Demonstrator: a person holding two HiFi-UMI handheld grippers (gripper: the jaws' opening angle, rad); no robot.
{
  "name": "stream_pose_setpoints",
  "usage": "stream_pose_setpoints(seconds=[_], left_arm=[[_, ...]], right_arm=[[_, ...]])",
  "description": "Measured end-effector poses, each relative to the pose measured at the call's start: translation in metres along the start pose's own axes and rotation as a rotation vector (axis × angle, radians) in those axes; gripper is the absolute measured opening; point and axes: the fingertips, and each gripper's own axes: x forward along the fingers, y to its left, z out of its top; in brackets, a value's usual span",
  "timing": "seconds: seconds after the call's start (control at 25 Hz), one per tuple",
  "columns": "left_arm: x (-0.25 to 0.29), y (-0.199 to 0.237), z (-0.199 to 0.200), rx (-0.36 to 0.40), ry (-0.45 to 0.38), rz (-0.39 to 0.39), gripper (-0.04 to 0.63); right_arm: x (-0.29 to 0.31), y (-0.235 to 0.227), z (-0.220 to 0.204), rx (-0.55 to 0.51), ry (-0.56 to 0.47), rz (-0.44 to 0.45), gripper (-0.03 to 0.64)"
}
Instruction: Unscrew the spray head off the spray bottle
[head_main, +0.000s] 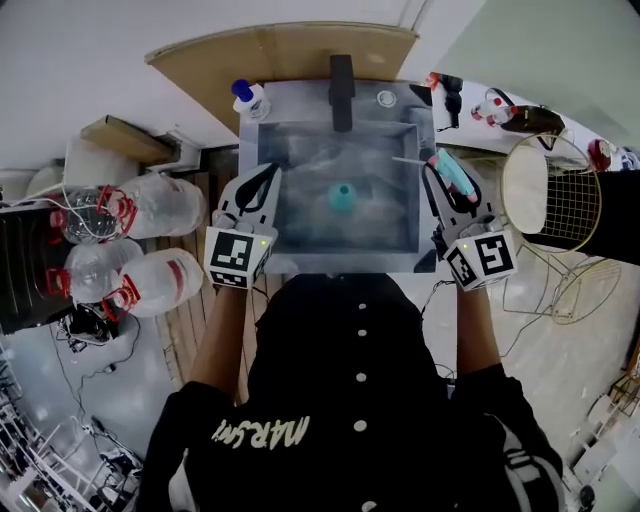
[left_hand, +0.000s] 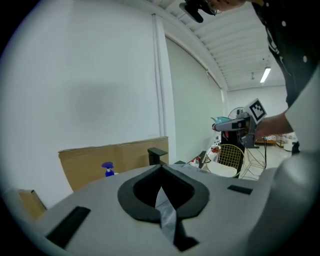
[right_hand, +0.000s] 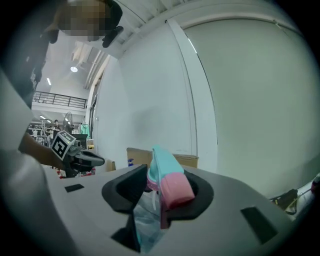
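L gripper (head_main: 268, 176) is hanging over the sink's (head_main: 340, 262) left edge. Its jaws are pressing shut on each other w/ nothing btwn them.

R gripper (head_main: 446, 190) is hovering over the sink's right edge. Its jaws are standing partly apart and clamping the spray head (right_hand: 167, 182), teal on top w/ a pink trigger. The head's thin white tube (head_main: 405, 159) is sticking out to the left over the basin.

The head is sitting apart from the bottle (head_main: 342, 196). The teal bottle is resting near the middle of the basin, below the faucet (head_main: 342, 90) in head view. It's lying btwn the two grippers and touching neither.

A blue-capped bottle (head_main: 250, 98) is standing at the sink's back left corner. A wire basket (head_main: 560, 190) is sitting to the right, and clear jugs (head_main: 150, 205) are lying on the floor to the left.
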Motion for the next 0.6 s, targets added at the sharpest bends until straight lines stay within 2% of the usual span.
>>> stream_pose_setpoints(seconds=[0.16,0.28,0.4,0.6], left_arm=[[-0.013,0.011,0.012,-0.030,-0.018,0.065,0.025],[-0.018,0.010,0.018,-0.014,-0.032,0.088,0.025],[-0.023,0.006,0.022,0.025,-0.034,0.101,0.025],[-0.027,0.004,0.024,0.032,-0.037,0.101,0.025]], right_arm=[[-0.010,0.001,0.012,-0.008,-0.008,-0.045,0.150],[-0.019,-0.002,0.020,-0.014,-0.030,-0.075,0.150],[-0.026,-0.005,0.025,-0.006,-0.051,-0.095,0.150],[-0.029,-0.004,0.028,-0.002,-0.069,-0.102,0.150]])
